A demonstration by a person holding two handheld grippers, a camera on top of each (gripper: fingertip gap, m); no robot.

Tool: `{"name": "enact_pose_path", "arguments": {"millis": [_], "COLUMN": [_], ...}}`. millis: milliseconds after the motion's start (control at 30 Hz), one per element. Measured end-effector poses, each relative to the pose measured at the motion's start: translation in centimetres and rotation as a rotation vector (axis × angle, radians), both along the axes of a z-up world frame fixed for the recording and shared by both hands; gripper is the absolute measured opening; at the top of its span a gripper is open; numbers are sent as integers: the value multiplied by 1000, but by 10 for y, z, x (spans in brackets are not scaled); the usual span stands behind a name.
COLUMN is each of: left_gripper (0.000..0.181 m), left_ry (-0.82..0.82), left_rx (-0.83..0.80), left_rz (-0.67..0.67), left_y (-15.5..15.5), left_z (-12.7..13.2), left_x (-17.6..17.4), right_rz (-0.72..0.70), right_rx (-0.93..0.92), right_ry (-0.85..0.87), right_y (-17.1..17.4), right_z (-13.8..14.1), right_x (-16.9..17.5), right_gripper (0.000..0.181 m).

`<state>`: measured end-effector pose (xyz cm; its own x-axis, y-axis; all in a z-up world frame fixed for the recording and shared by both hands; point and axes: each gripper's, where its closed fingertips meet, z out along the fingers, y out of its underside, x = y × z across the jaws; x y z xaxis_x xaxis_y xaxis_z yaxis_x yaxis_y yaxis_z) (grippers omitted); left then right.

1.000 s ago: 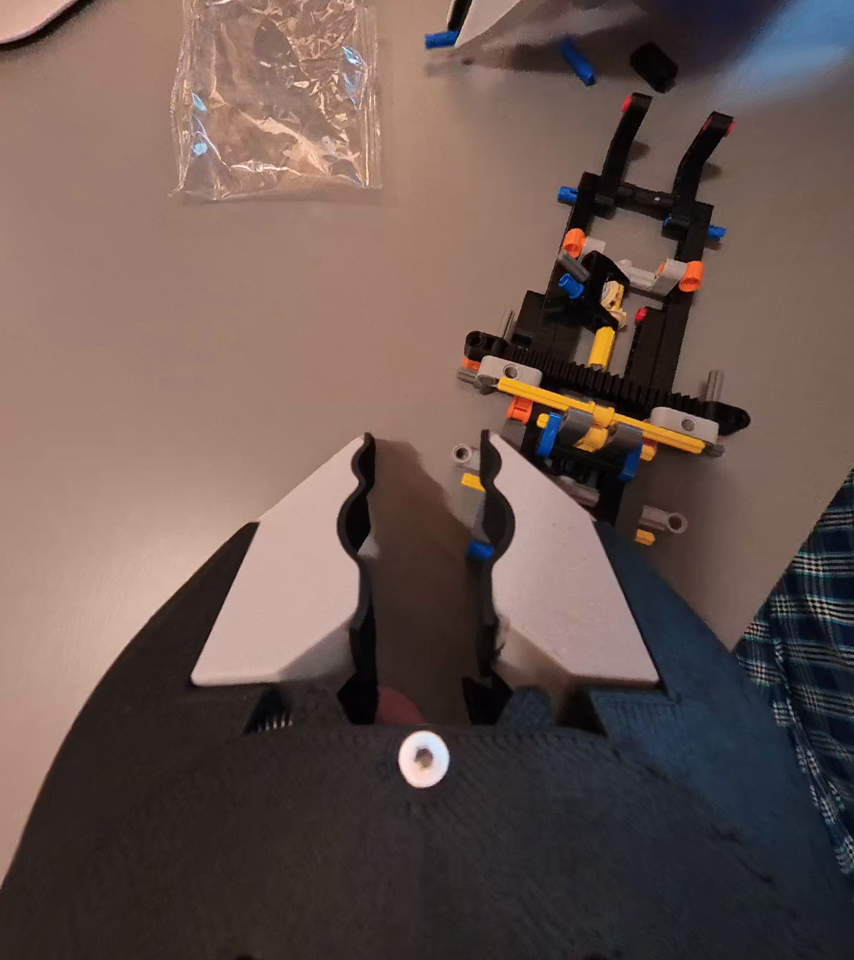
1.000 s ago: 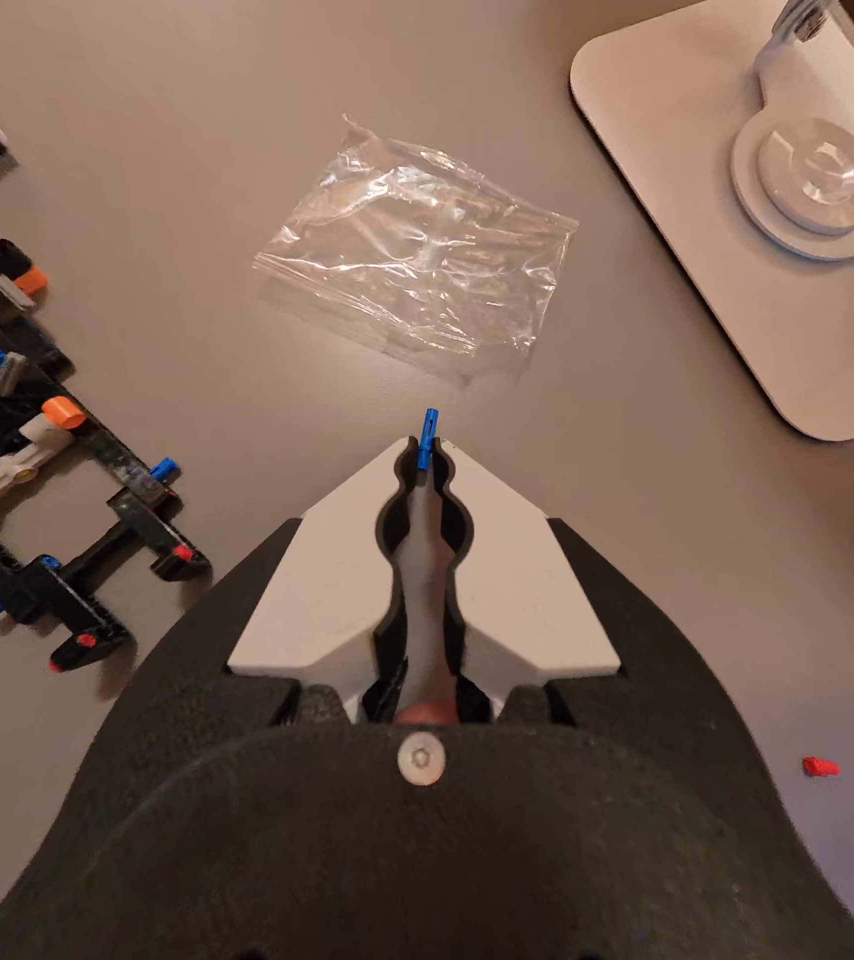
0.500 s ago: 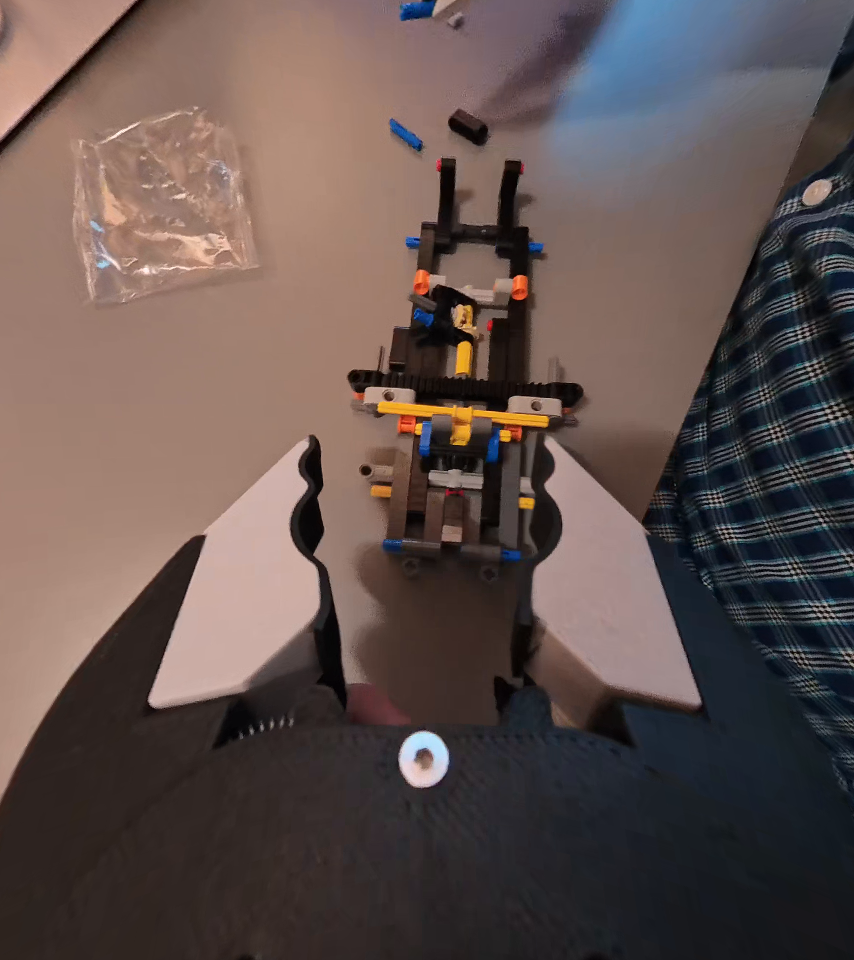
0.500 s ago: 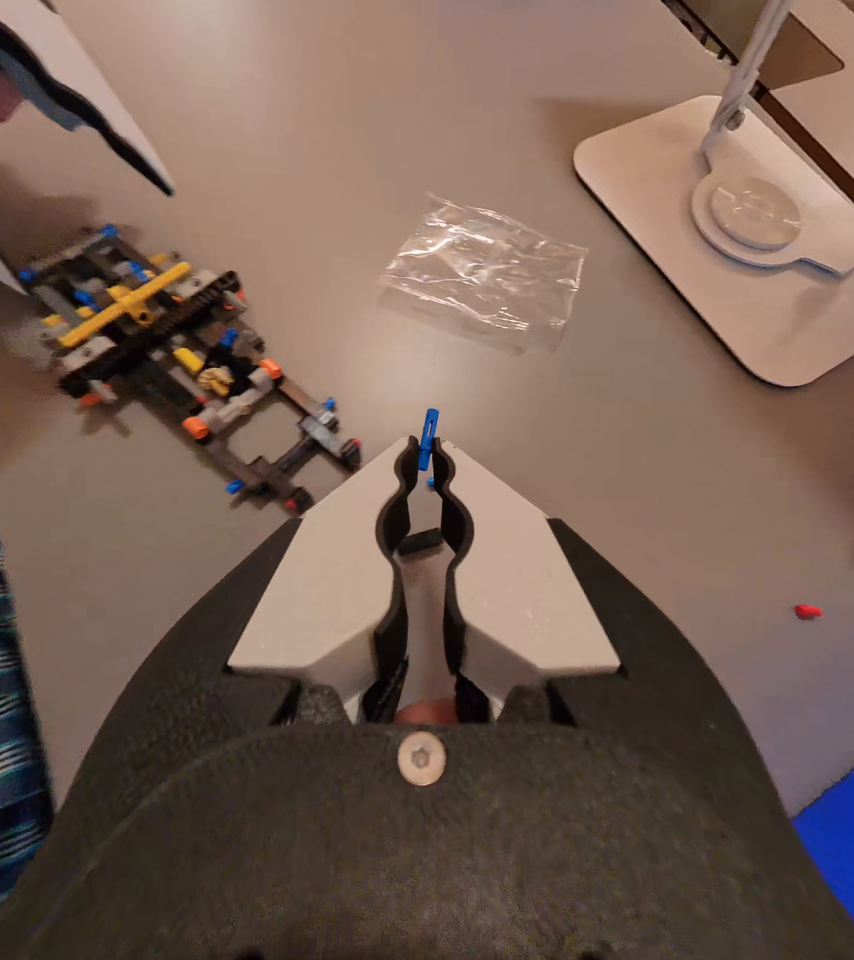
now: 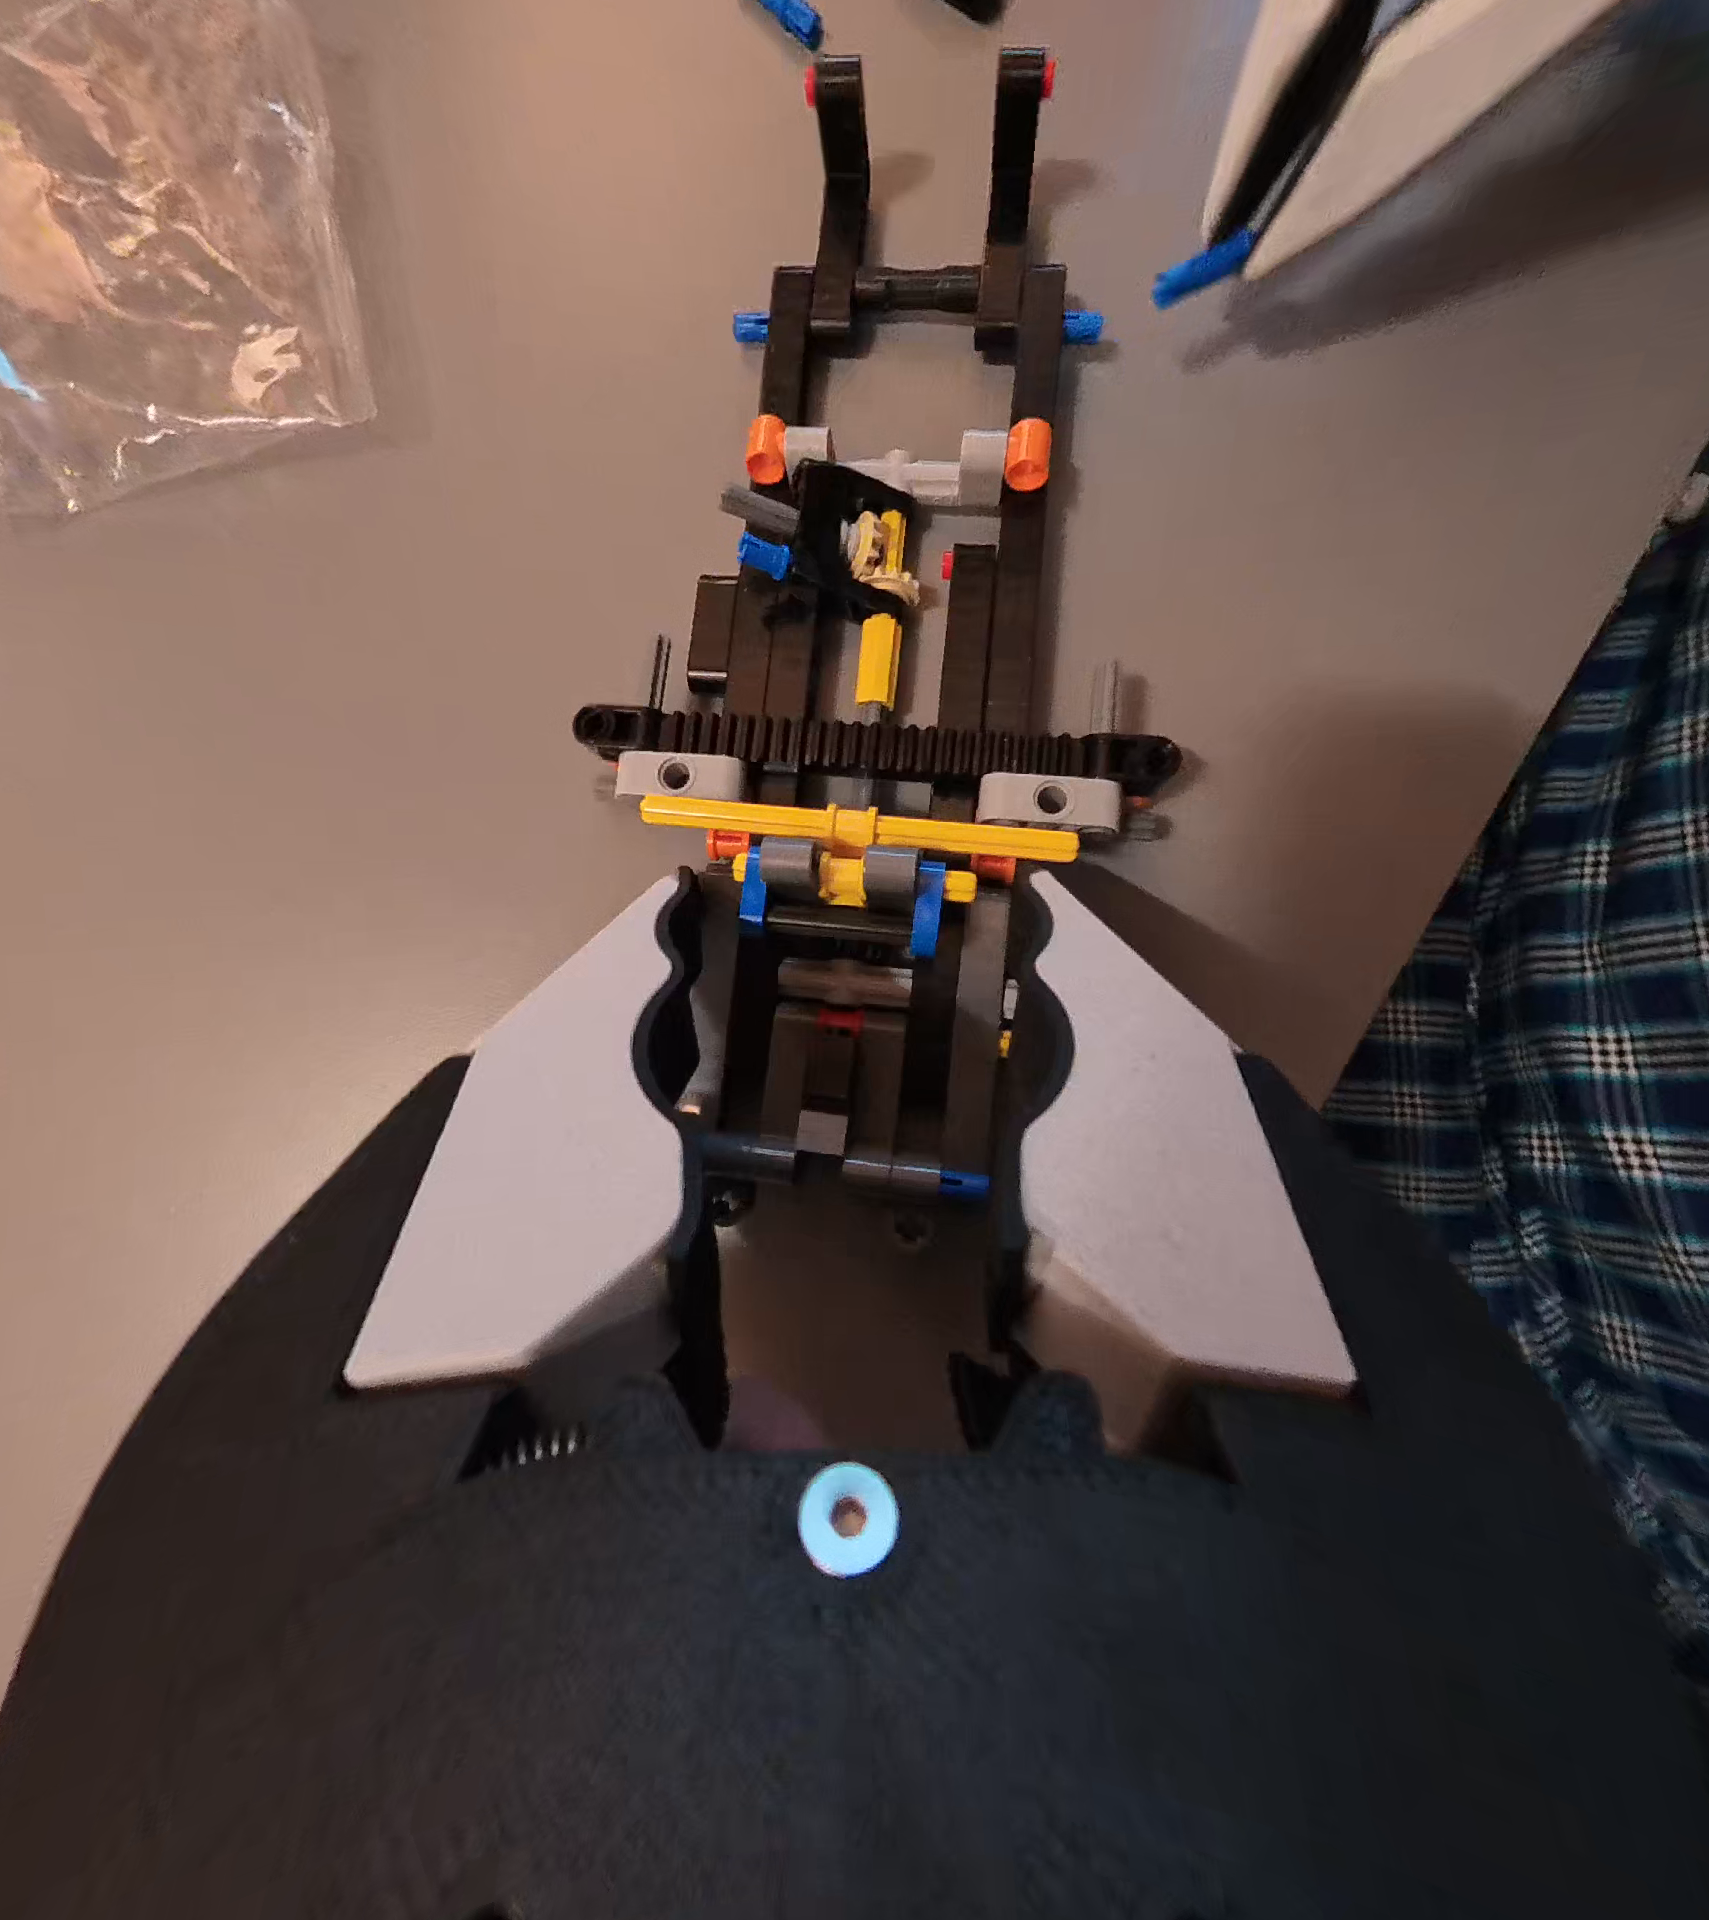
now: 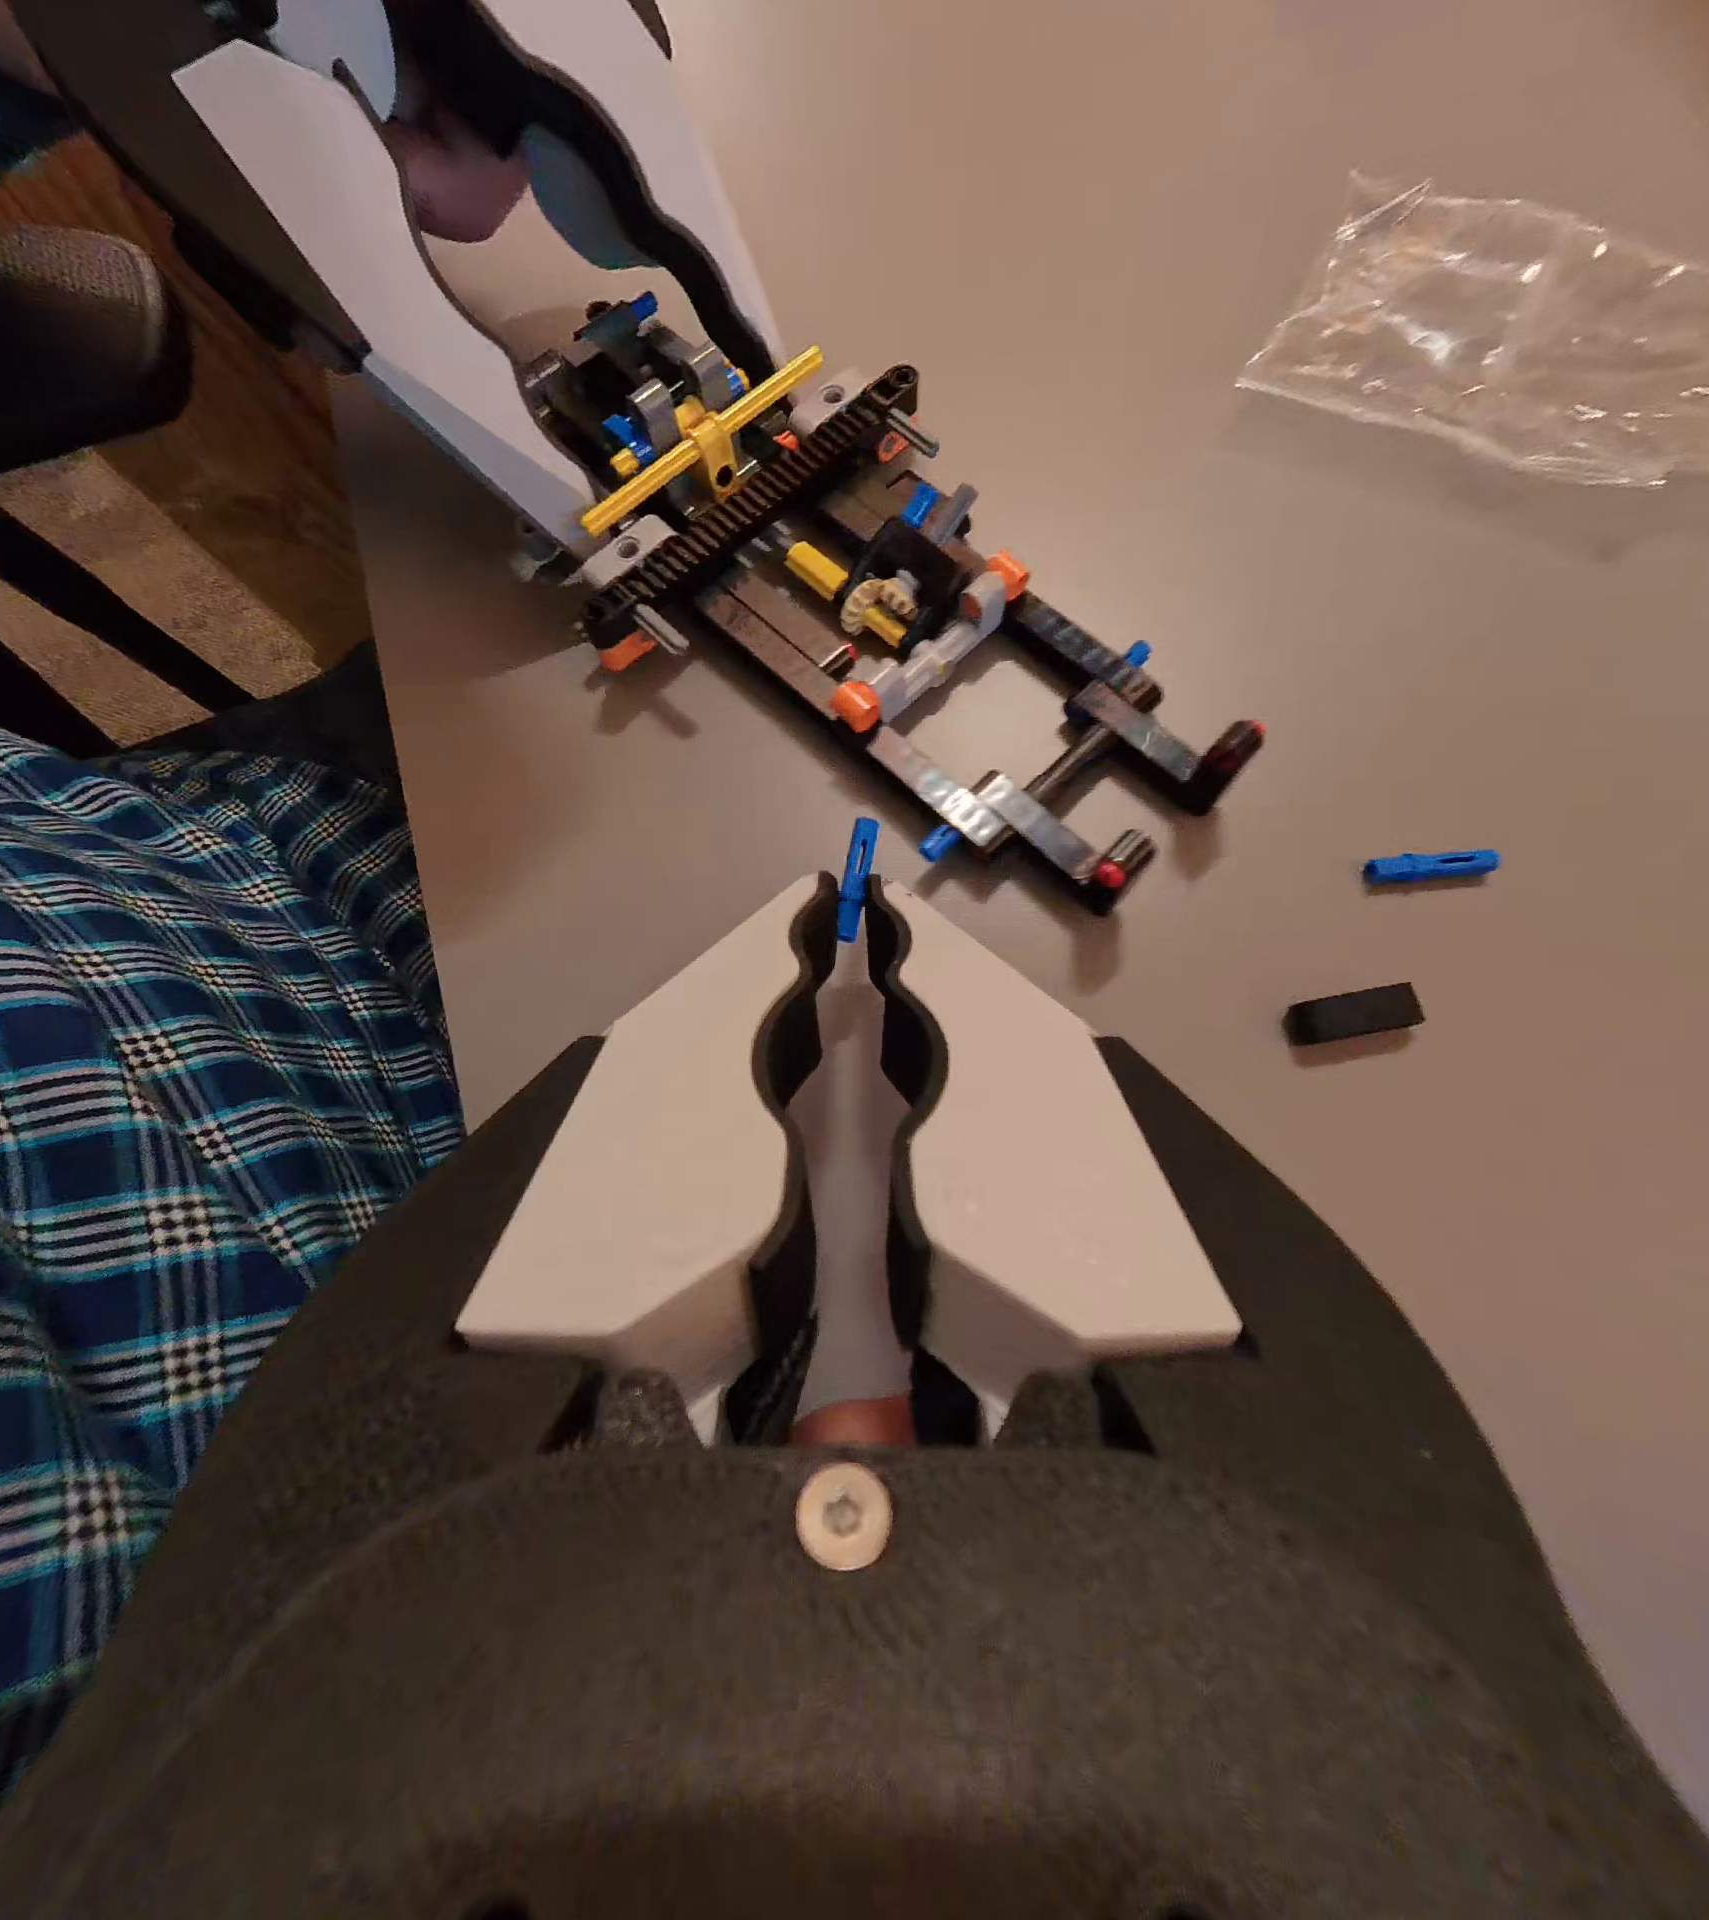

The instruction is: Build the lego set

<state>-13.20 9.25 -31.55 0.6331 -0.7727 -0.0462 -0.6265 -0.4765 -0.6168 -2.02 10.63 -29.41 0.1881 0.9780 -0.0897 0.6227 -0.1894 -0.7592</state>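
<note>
The lego chassis (image 5: pixel 881 743), black beams with a toothed rack, a yellow axle and orange bushes, lies on the grey table. My left gripper (image 5: pixel 855 883) straddles its near end, and the fingers press on both sides of the black frame. The right wrist view shows the chassis (image 6: pixel 808 613) and the left gripper's white fingers (image 6: pixel 310 166) around its far end. My right gripper (image 6: pixel 855 904) is shut on a small blue pin (image 6: pixel 855 878), held just short of the chassis's forked end. It also shows at the top right of the left wrist view (image 5: pixel 1349 135), with the pin (image 5: pixel 1203 268).
A clear plastic bag (image 6: pixel 1525 343) lies beyond the chassis. A loose blue pin (image 6: pixel 1430 864) and a small black brick (image 6: pixel 1354 1013) lie right of the forked end. The table edge and a person's plaid shirt (image 6: pixel 102 1039) are at the left. The left gripper's tips are roughly 12 cm from the right gripper's. Between my right fingertips and the small black brick (image 6: pixel 1354 1013) there is roughly 10 cm.
My left gripper moved forward over the chassis's near end and closed in on its sides. My right gripper carried the blue pin from near the bag to the forked end.
</note>
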Motion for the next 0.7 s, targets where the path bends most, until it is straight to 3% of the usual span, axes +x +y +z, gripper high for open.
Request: {"name": "enact_pose_path", "arguments": {"millis": [300, 700], "left_gripper": [57, 56], "left_ry": [-40, -69], "left_rx": [49, 62], "left_rz": [199, 283], "left_y": [7, 14], "left_z": [1, 1], "left_x": [20, 29], "right_rz": [6, -16], "right_rx": [6, 7], "right_ry": [-20, -24], "right_y": [0, 3], "right_z": [-14, -15], "right_x": [-13, -22], "right_gripper": [2, 2]}}
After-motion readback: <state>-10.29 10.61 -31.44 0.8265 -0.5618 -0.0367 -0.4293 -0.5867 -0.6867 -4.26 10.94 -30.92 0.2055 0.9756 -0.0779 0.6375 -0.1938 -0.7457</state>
